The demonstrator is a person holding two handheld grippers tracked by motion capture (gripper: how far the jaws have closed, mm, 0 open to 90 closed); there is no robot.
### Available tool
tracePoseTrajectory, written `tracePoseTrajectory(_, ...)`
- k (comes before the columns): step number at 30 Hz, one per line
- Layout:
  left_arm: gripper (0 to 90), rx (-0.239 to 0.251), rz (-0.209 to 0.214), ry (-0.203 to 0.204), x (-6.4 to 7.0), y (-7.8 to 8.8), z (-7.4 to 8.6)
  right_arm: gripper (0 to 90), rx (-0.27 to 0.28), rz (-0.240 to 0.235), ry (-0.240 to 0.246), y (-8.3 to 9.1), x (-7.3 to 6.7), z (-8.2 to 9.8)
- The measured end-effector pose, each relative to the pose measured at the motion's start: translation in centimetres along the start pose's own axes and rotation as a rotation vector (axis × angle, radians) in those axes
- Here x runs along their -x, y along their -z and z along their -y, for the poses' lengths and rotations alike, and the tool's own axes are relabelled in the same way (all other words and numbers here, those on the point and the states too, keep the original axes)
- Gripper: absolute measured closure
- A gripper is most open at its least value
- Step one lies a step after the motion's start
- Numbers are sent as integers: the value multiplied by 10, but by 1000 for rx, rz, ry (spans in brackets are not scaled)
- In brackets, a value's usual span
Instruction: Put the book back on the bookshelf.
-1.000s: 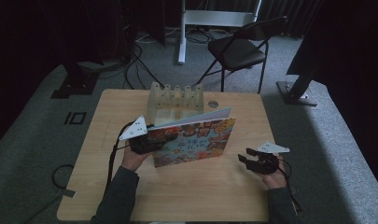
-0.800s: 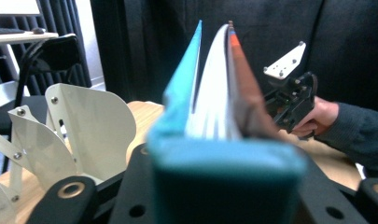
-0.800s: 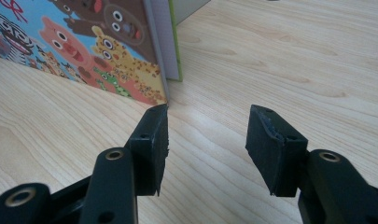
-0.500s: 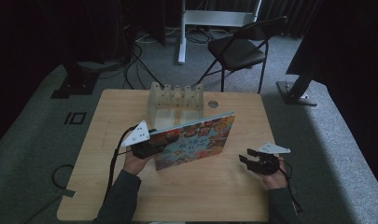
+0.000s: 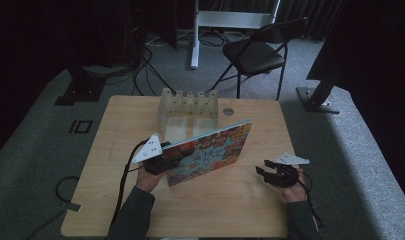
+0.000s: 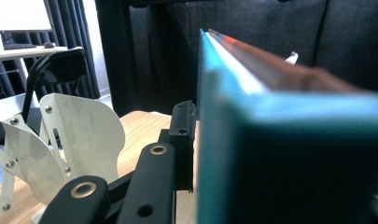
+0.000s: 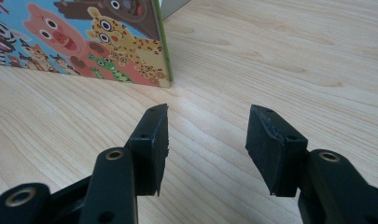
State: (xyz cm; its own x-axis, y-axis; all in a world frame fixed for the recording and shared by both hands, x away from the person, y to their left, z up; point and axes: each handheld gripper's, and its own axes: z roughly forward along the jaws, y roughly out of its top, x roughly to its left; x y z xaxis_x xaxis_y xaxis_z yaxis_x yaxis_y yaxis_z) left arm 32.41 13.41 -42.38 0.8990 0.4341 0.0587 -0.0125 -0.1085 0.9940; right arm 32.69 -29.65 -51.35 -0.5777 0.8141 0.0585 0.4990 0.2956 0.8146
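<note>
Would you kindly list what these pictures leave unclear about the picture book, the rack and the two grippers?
- Picture book: high view, cover words too small; left gripper view, a blurred teal edge that hides one finger of the left gripper.
- White rack: high view, its slots are too small and dim to tell whether anything stands in them.
- Right gripper: right gripper view, its body is cut off by the bottom edge.
</note>
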Motion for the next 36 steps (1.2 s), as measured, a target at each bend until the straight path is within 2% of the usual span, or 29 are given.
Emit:
tracePoseTrajectory(4,731,3,-1,0,0,0,0,484,-2,-1,-6,-1,1,1)
tracePoseTrajectory(7,774,2,-2,-3,0,0,0,484,-7,0,-11,-1,3,3)
tracePoseTrajectory(12,781,8,-9,2,1,-1,1,479,-14,10,-21,-4,6,6)
tracePoseTrajectory(20,778,1,-17,-22,5,-2,1,450,-62,45,-11,-12,7,12)
tracePoseTrajectory(25,793,2,-16,-23,7,-4,1,443,-88,76,-1,-17,8,16)
tracePoseTrajectory(36,803,5,-35,-17,14,-5,1,394,-114,110,9,-26,12,24)
